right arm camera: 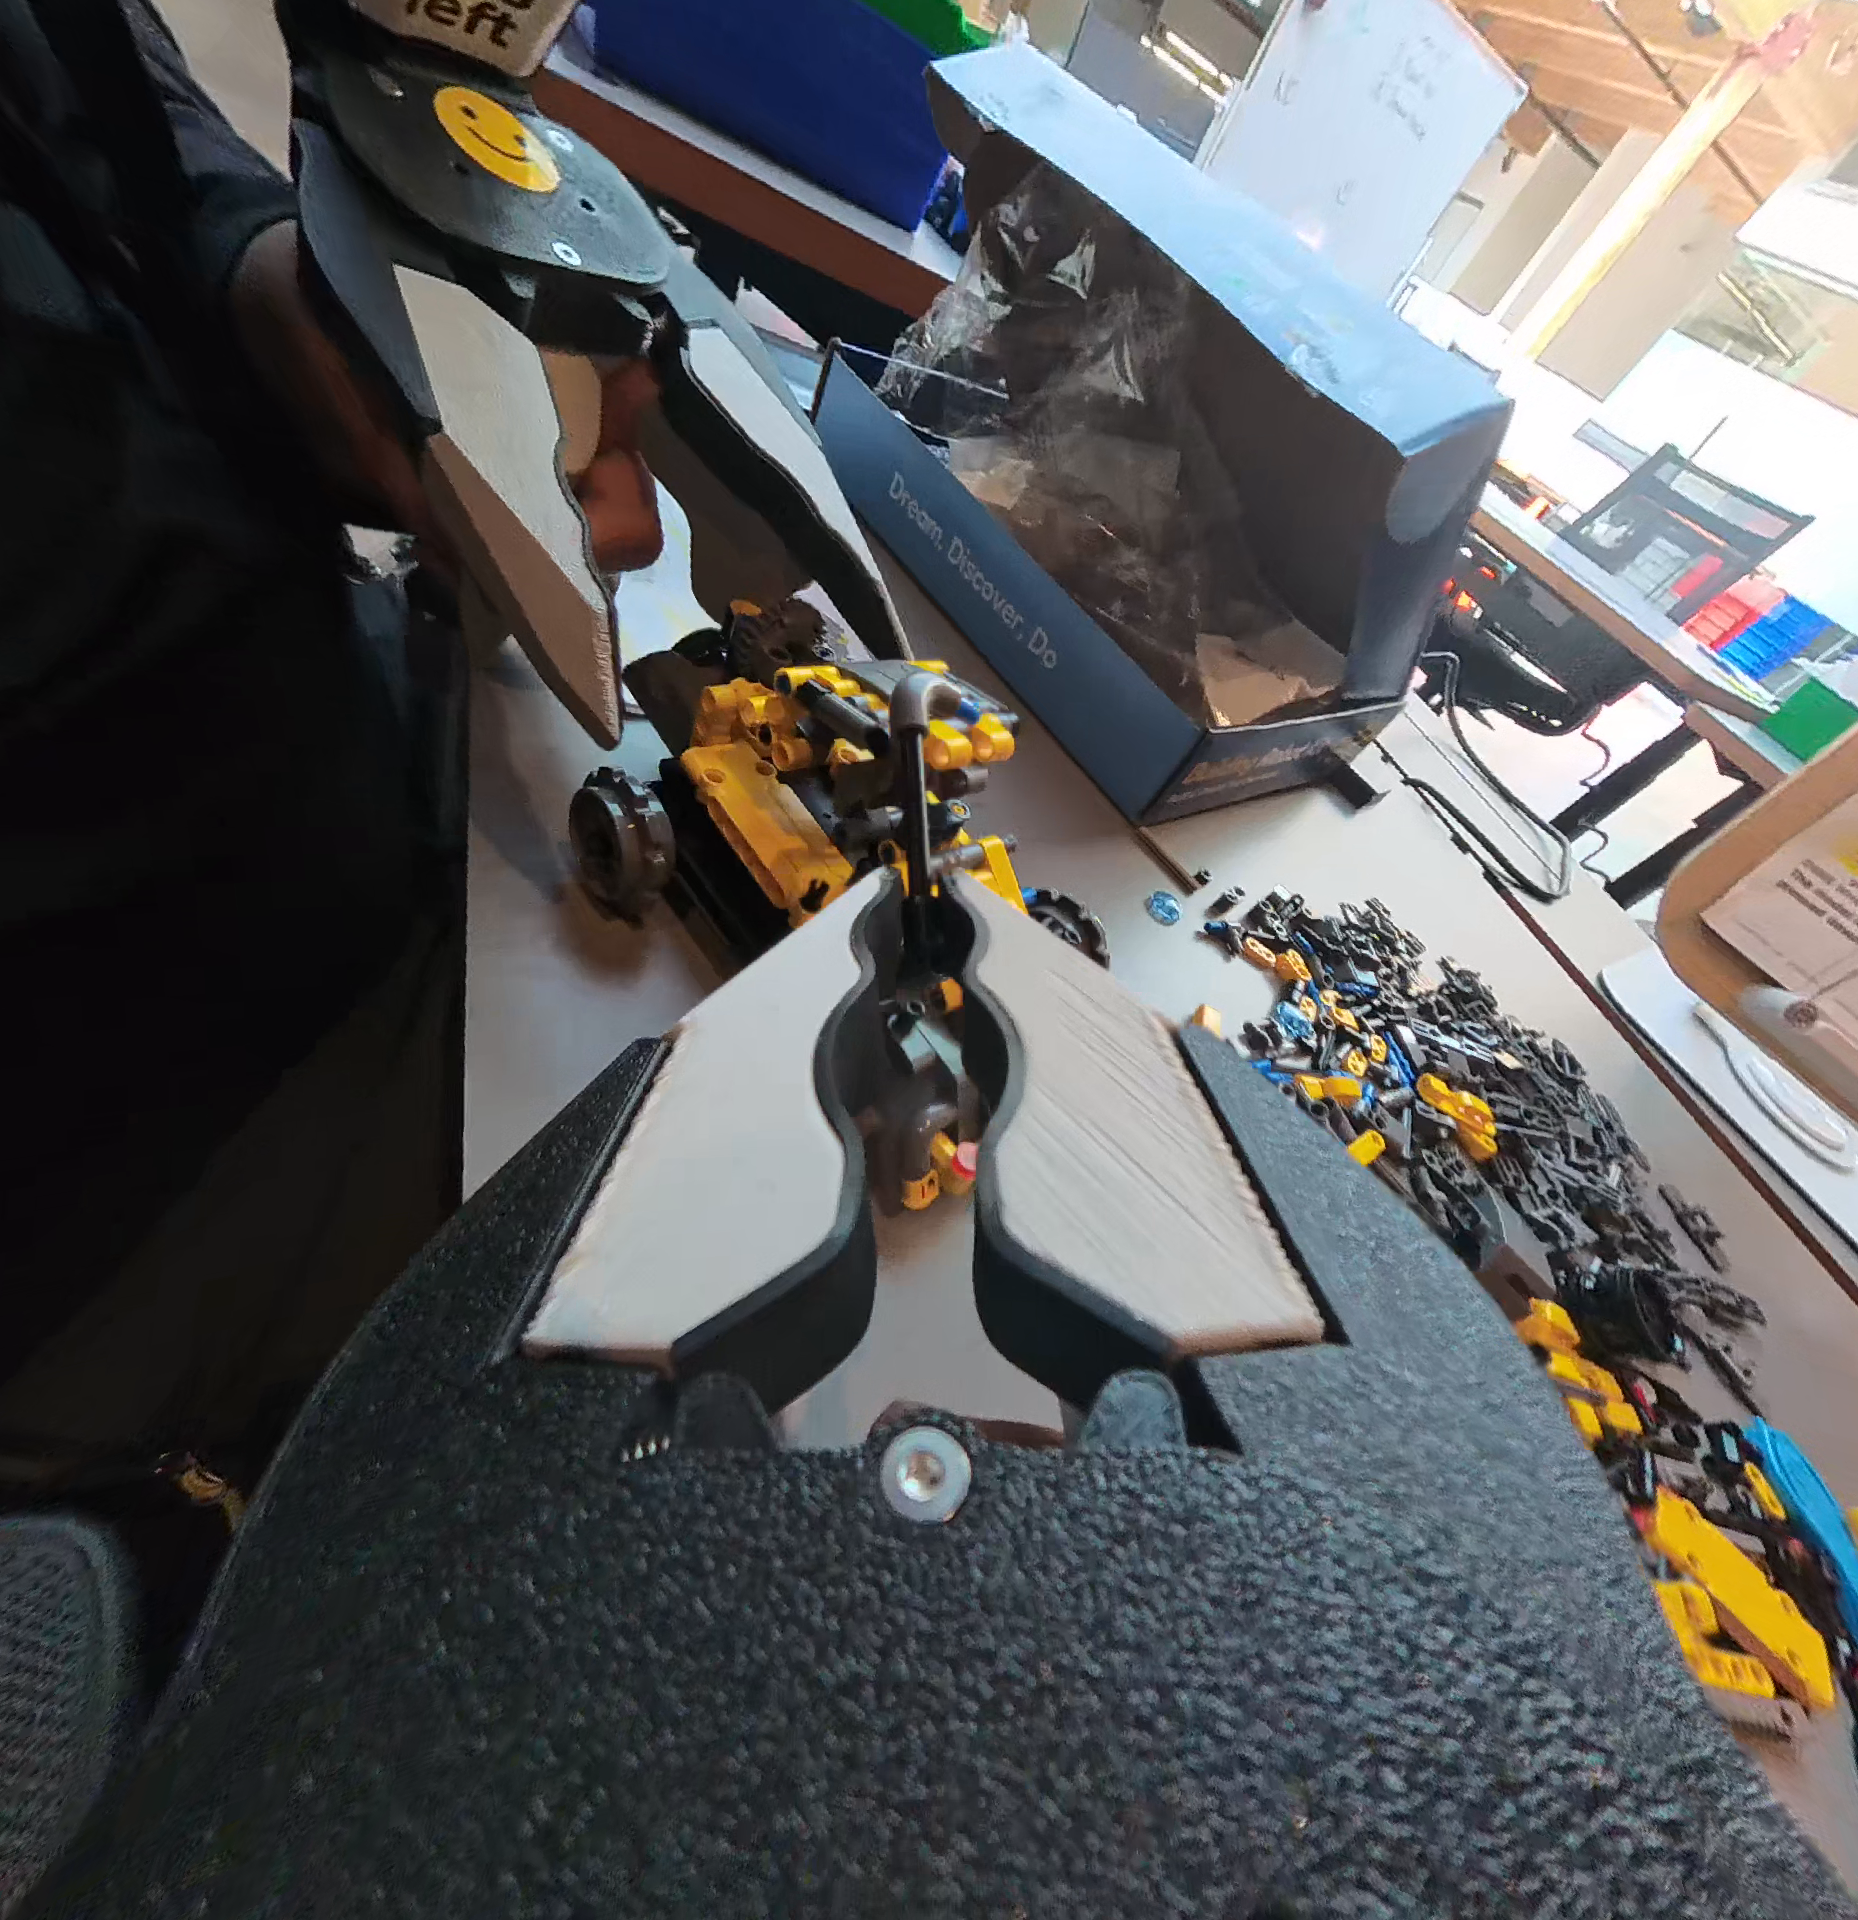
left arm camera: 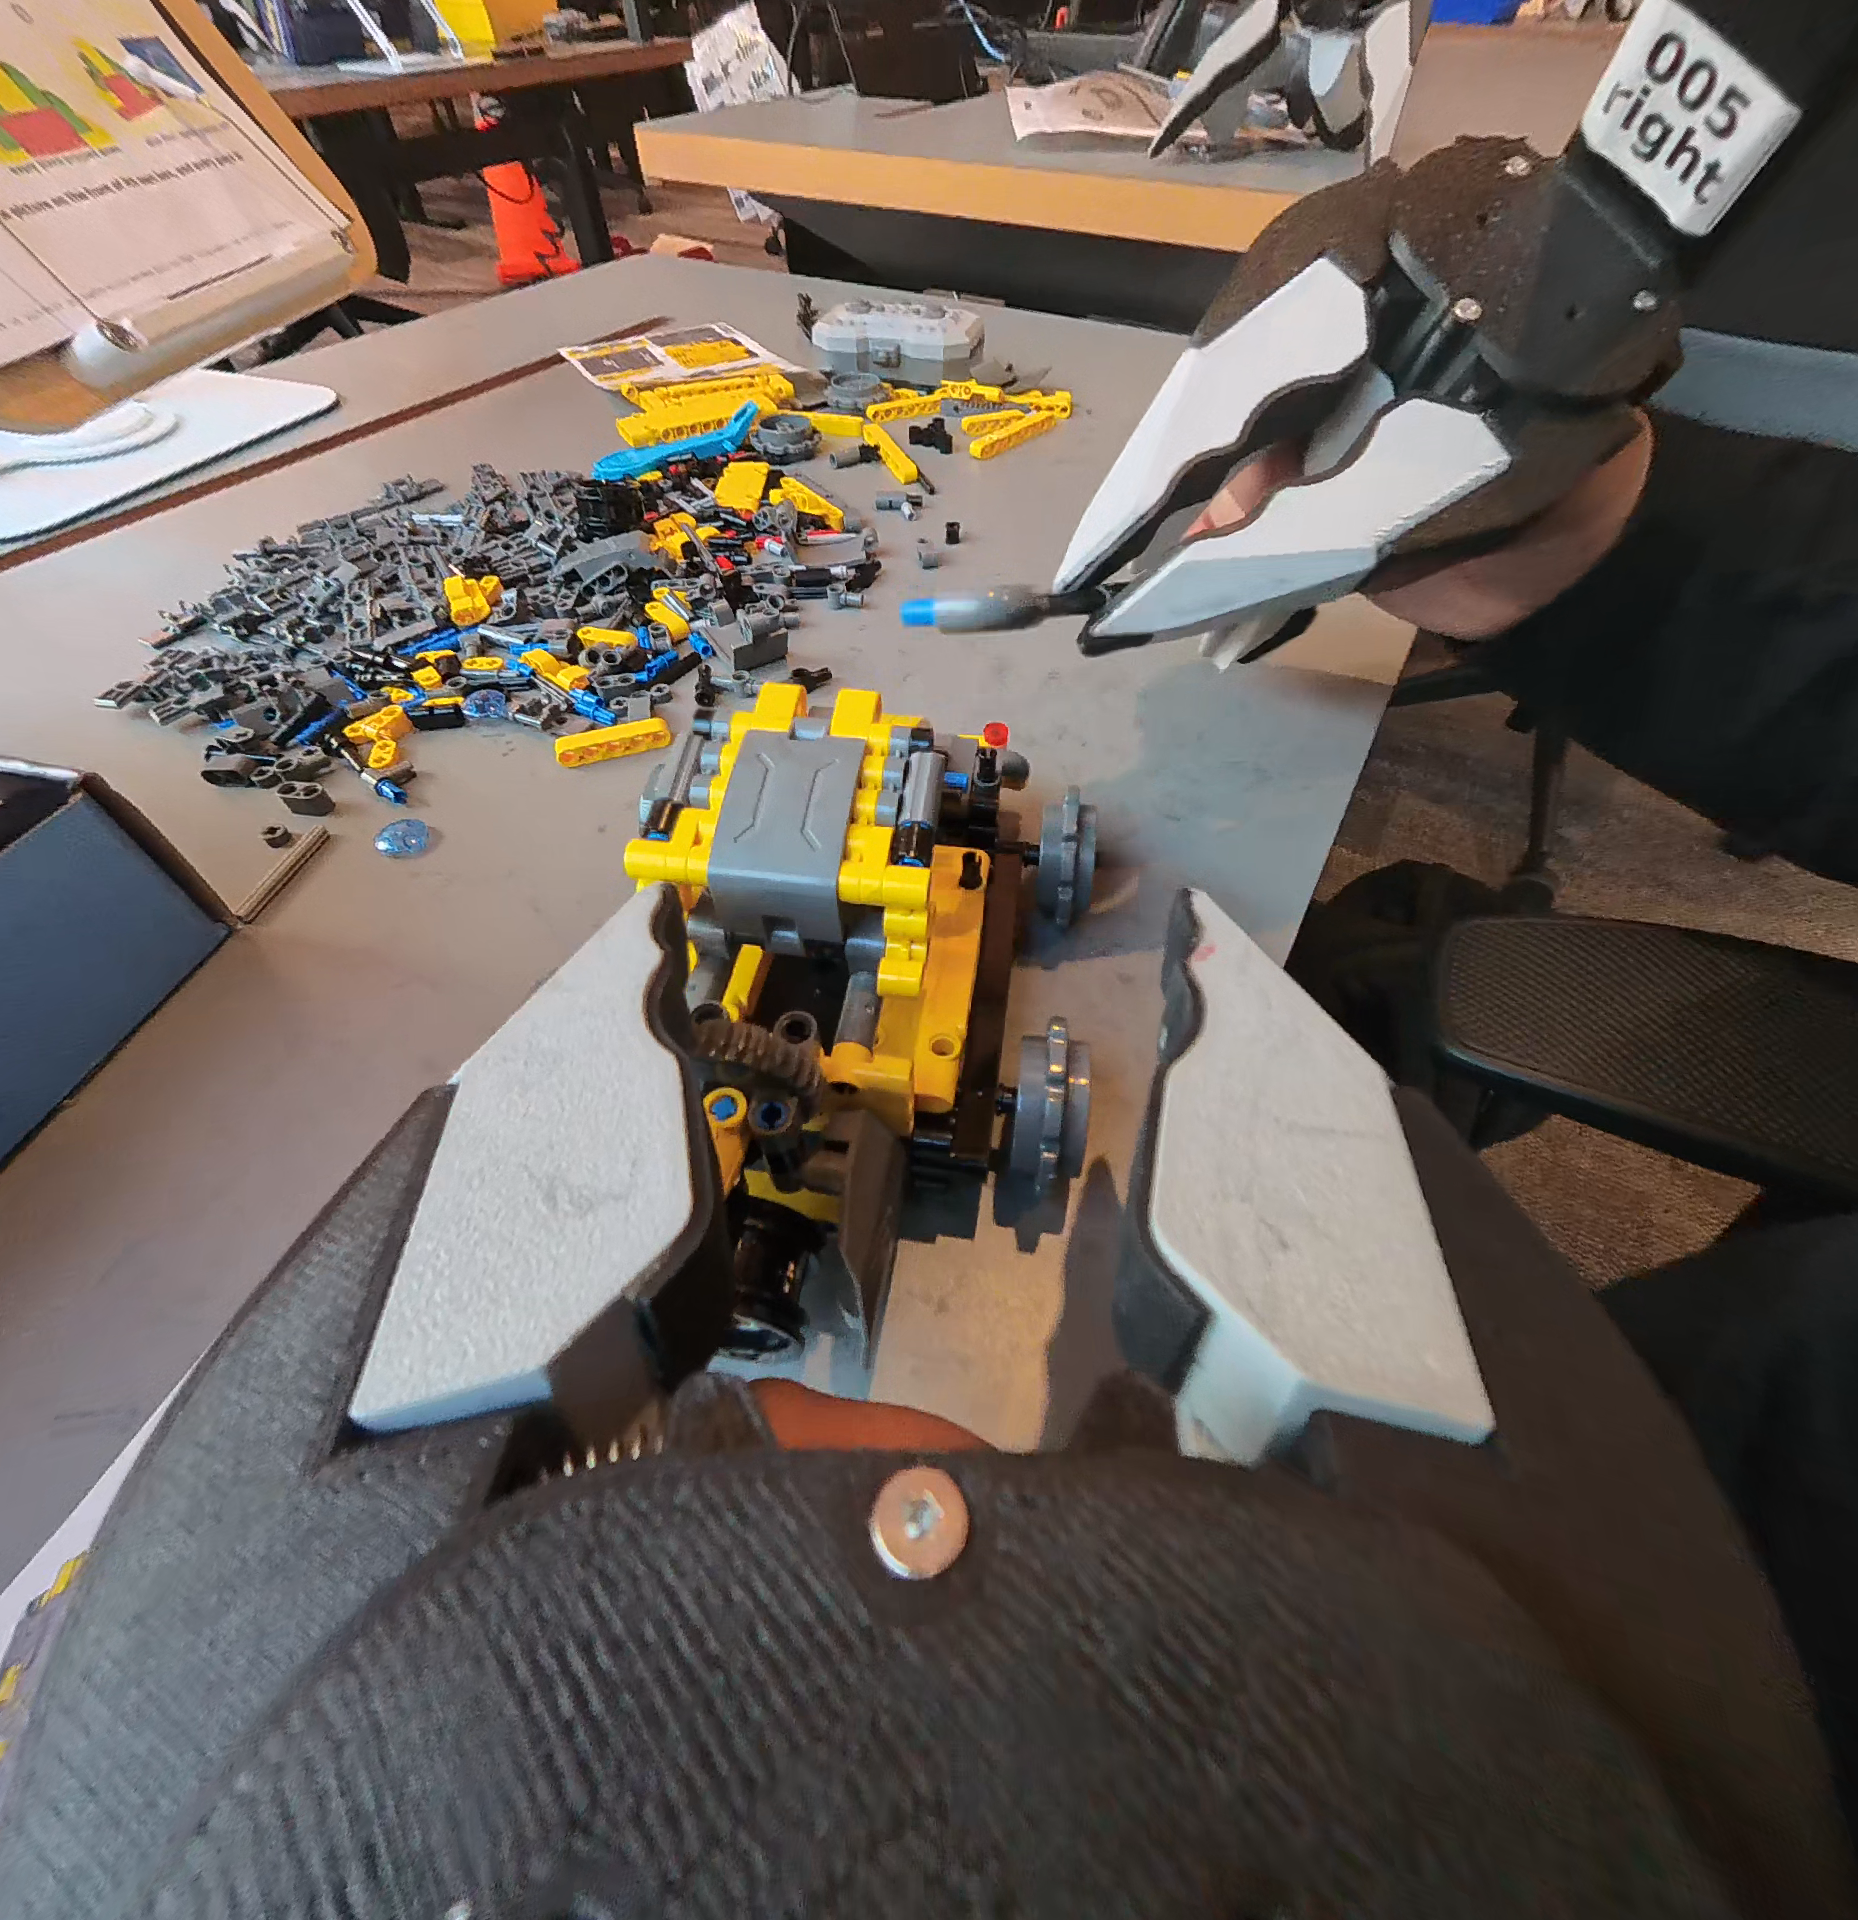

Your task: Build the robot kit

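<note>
Spreading across the grey counter (left arm camera: 385, 997), loose parts (left arm camera: 509, 613) lie beyond the yellow model vehicle (left arm camera: 852, 935), a dark blue box (right arm camera: 1164, 582) beside it. Left claw (left arm camera: 920, 914) stands apart, straddling the vehicle's near end. Right claw (right arm camera: 920, 904), above the vehicle, is clamped on a thin black rod (right arm camera: 914, 810) with grey-blue tip.

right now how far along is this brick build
Done: a yellow and grey vehicle chassis with grey wheels stands on the table. In hand: the right gripper is shut on a thin black axle part with a blue tip; the left gripper is open around the chassis. Left: a large pile of loose pieces.
</note>
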A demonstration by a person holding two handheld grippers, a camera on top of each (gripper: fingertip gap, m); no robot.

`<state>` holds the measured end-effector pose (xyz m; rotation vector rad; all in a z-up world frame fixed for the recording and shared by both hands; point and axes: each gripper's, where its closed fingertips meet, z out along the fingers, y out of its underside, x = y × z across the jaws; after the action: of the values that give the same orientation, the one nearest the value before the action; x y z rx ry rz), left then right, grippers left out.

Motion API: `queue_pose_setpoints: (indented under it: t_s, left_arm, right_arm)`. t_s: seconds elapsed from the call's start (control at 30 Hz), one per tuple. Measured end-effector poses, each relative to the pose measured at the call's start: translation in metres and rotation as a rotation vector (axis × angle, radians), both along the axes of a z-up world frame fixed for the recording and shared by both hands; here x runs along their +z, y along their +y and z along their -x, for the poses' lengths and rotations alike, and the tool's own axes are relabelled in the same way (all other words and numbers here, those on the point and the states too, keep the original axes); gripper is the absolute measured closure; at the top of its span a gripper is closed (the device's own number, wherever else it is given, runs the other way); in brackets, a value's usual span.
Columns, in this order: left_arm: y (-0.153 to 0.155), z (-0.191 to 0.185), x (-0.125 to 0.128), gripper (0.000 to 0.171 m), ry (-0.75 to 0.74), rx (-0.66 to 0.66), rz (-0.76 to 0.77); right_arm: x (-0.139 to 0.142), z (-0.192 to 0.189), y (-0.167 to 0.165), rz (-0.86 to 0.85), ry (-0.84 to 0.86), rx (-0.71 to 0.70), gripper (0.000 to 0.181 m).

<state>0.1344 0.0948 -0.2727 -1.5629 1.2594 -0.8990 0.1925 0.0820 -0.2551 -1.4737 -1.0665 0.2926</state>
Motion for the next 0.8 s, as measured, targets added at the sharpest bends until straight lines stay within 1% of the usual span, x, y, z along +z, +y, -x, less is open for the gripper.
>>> queue_pose_setpoints:
  t_s: [0.07, 0.13, 0.17, 0.23, 0.3, 0.4, 0.47, 0.6, 0.7, 0.8]
  left_arm:
    - [0.001, 0.002, 0.004, 0.09, 0.004, -0.007, -0.009]
    - [0.0, 0.004, 0.011, 0.109, 0.008, -0.035, -0.035]
    - [0.001, 0.005, 0.015, 0.113, 0.01, -0.043, -0.046]
    - [0.002, 0.005, 0.02, 0.109, 0.037, -0.072, -0.051]
    - [0.003, 0.004, 0.012, 0.103, 0.128, -0.111, -0.049]
    - [0.013, -0.001, 0.011, 0.105, 0.178, -0.128, -0.086]
    - [0.016, -0.006, 0.013, 0.106, 0.197, -0.164, -0.097]
    - [0.02, -0.013, 0.005, 0.101, 0.29, -0.236, -0.081]
    - [0.018, -0.021, 0.005, 0.1, 0.305, -0.28, -0.05]
    - [0.016, -0.027, 0.007, 0.103, 0.297, -0.31, -0.012]
  right_arm:
    - [-0.001, 0.006, 0.001, -0.001, -0.003, 0.028, 0.176]
    - [-0.004, 0.009, 0.001, 0.001, -0.004, 0.04, 0.176]
    - [-0.004, 0.008, 0.001, 0.003, 0.001, 0.043, 0.176]
    - [-0.004, 0.007, 0.001, -0.001, 0.008, 0.042, 0.176]
    - [-0.005, 0.005, -0.001, -0.002, 0.007, 0.042, 0.176]
    - [-0.006, 0.003, -0.001, -0.01, -0.004, 0.044, 0.176]
    - [-0.004, 0.004, -0.001, -0.024, -0.008, 0.055, 0.176]
    - [-0.007, 0.003, 0.001, -0.022, -0.053, 0.075, 0.176]
    - [-0.012, 0.0, 0.004, -0.018, -0.086, 0.083, 0.176]
    - [-0.015, 0.0, 0.007, -0.022, -0.099, 0.094, 0.176]
